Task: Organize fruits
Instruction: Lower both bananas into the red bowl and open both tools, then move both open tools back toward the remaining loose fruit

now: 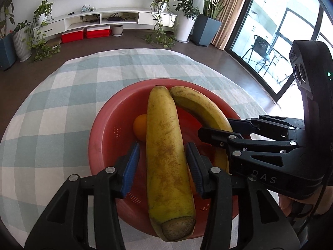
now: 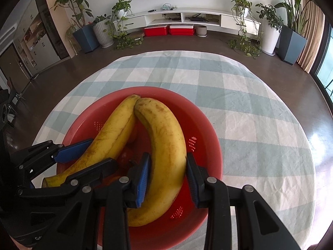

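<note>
Two ripe yellow bananas with brown speckling lie in a round salmon-red plastic colander bowl (image 1: 100, 145), tips touching at the far side. The straighter banana (image 1: 164, 156) runs lengthwise between the blue pads of the left gripper (image 1: 163, 166); its cut stem end overhangs the near rim. The curved banana (image 2: 166, 145) sits in the right gripper (image 2: 167, 175). A small orange fruit (image 1: 140, 130) rests at the bottom, half hidden beside the straighter banana, with something red and round under the bananas that is too hidden to name. The bowl stands on a table covered with a pale green and white checked cloth (image 2: 249, 125).

The left gripper's fingers stand apart, with a clear gap to the peel on both sides, so this banana appears to rest on the bowl by itself. The right gripper's pads press against both flanks of the curved banana: it is clamped.

The step in hand looks like setting the bananas down. To do it well, the right gripper should open only once its banana is borne by the bowl or the fruit beneath, and open gently, since ripe peel bruises. Both grippers should lift away along their own fingers, not sideways, so neither drags a banana over the rim. The overhanging stem end is the likely trouble: a nudge could tip that banana out.
</note>
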